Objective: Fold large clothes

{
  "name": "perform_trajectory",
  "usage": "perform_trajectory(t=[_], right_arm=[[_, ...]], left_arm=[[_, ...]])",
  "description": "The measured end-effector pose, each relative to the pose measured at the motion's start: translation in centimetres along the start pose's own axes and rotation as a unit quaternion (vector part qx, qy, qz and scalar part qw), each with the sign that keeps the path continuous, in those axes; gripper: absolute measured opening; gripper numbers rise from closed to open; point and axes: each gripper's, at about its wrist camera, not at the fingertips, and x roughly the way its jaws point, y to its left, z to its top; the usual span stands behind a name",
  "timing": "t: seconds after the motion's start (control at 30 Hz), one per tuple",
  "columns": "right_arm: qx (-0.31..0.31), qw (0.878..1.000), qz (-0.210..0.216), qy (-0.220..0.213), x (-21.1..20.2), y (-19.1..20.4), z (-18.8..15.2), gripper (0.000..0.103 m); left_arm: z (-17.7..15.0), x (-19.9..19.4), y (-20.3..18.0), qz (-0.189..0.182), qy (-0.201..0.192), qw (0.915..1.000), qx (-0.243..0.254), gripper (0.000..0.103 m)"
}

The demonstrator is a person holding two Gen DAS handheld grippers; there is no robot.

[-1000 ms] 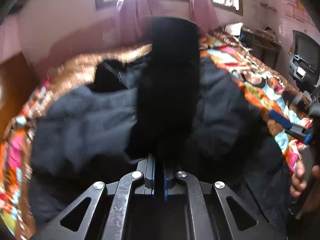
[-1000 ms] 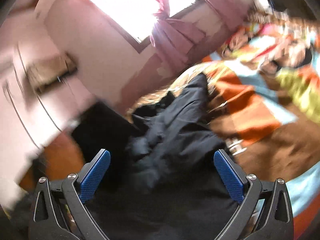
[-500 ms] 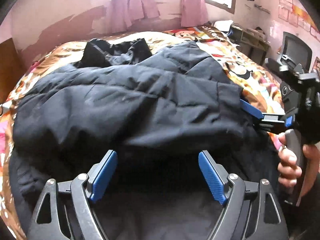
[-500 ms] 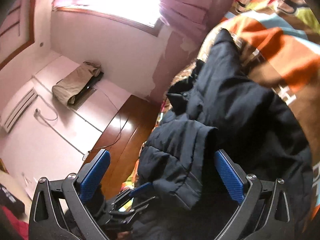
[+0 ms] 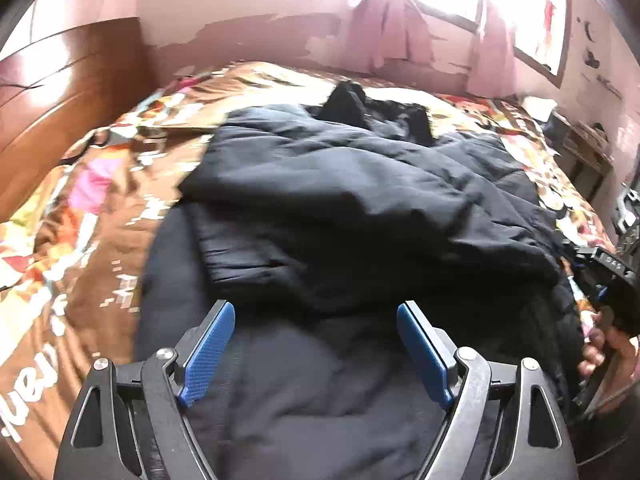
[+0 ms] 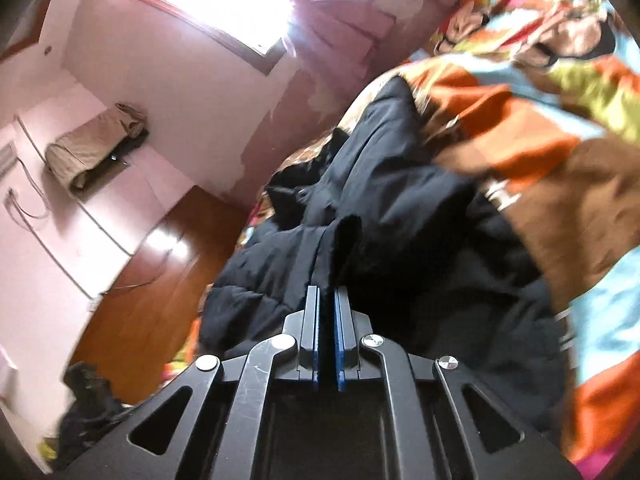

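Note:
A large black padded jacket (image 5: 360, 208) lies on a bed with a colourful patterned cover (image 5: 92, 208); one part is folded across the body. My left gripper (image 5: 316, 344) is open and empty, its blue pads over the jacket's near part. My right gripper (image 6: 328, 300) is shut on a fold of the jacket's edge (image 6: 344, 236), the fabric pinched between the blue pads. The right gripper with the hand holding it also shows at the right edge of the left wrist view (image 5: 608, 280).
A wooden headboard (image 5: 60, 92) stands at the left of the bed. Pink walls and a bright window with pink curtains (image 5: 400, 32) lie beyond. A dark desk with items (image 5: 576, 148) is at the right. A wardrobe with a bag on top (image 6: 96, 140) shows in the right wrist view.
My left gripper let go of the jacket part it carried, opened and drew back. My right gripper went from open to shut on the jacket's edge.

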Motion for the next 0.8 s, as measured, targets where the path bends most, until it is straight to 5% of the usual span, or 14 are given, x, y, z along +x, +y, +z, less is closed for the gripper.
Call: perform_trajectory(t=[0.1, 0.17, 0.23, 0.27, 0.53, 0.63, 0.8], right_arm=[[-0.038, 0.996, -0.075, -0.016, -0.9, 1.4, 0.9, 0.008], [-0.073, 0.990, -0.121, -0.032, -1.3, 3.0, 1.8, 0.021], [-0.108, 0.986, -0.120, -0.040, -1.3, 4.4, 2.9, 0.067], [-0.128, 0.984, -0.115, -0.041, -0.6, 5.4, 3.6, 0.073], [-0.250, 0.959, -0.101, 0.088, 11.2, 10.8, 4.9, 0.074], [-0.287, 0.932, -0.163, 0.152, 13.7, 9.7, 2.6, 0.074], [-0.364, 0.903, -0.166, 0.159, 12.1, 10.1, 0.1, 0.075]], left_arm=[[0.8, 0.2, 2.2, 0.005, -0.004, 0.9999, -0.011, 0.082], [2.0, 1.0, 3.2, 0.000, -0.011, 0.9998, -0.019, 0.082], [3.7, 2.2, 3.7, -0.011, -0.018, 0.9995, -0.024, 0.082], [4.8, 3.1, 3.7, -0.018, -0.023, 0.9993, -0.024, 0.082], [13.4, 11.6, 0.3, -0.060, -0.023, 0.9975, 0.029, 0.082], [12.6, 15.6, -1.2, -0.050, 0.069, 0.9940, 0.069, 0.084], [10.6, 16.1, -2.4, -0.014, 0.074, 0.9919, 0.102, 0.088]])
